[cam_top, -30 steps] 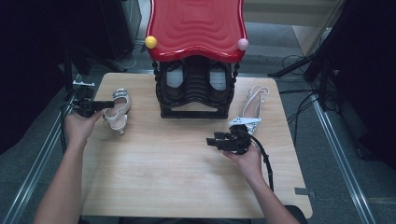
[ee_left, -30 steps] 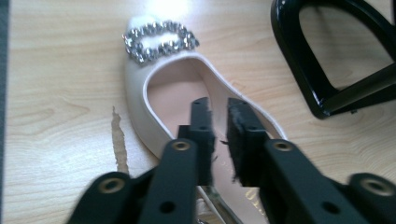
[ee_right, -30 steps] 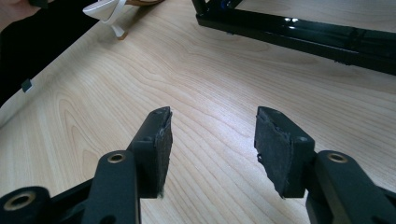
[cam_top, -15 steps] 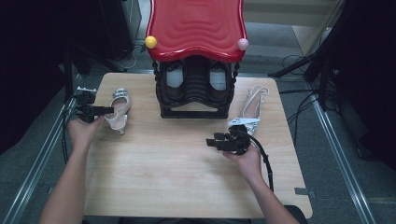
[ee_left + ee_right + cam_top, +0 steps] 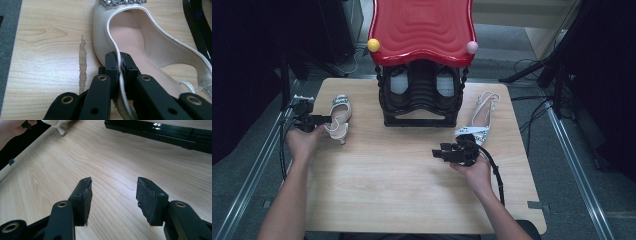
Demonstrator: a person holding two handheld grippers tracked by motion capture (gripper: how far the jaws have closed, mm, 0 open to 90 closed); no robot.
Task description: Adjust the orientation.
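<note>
Pinching the side wall of the cream shoe [image 5: 338,119] at the left of the table [image 5: 412,200].

Left gripper [image 5: 119,65] just closed, jaws now pressed on the shoe's thin rim, one inside against the pink lining, one outside. Best to keep that pinch firm and lift straight up, heel clear of the wood, before swinging toward the black shoe rack [image 5: 421,102] under the red top. Left forearm reaching in from below, gripper about level, pointing right. Right gripper [image 5: 113,195] spread, holding nothing, hovering low over bare wood near the white sandal [image 5: 479,117].
</note>
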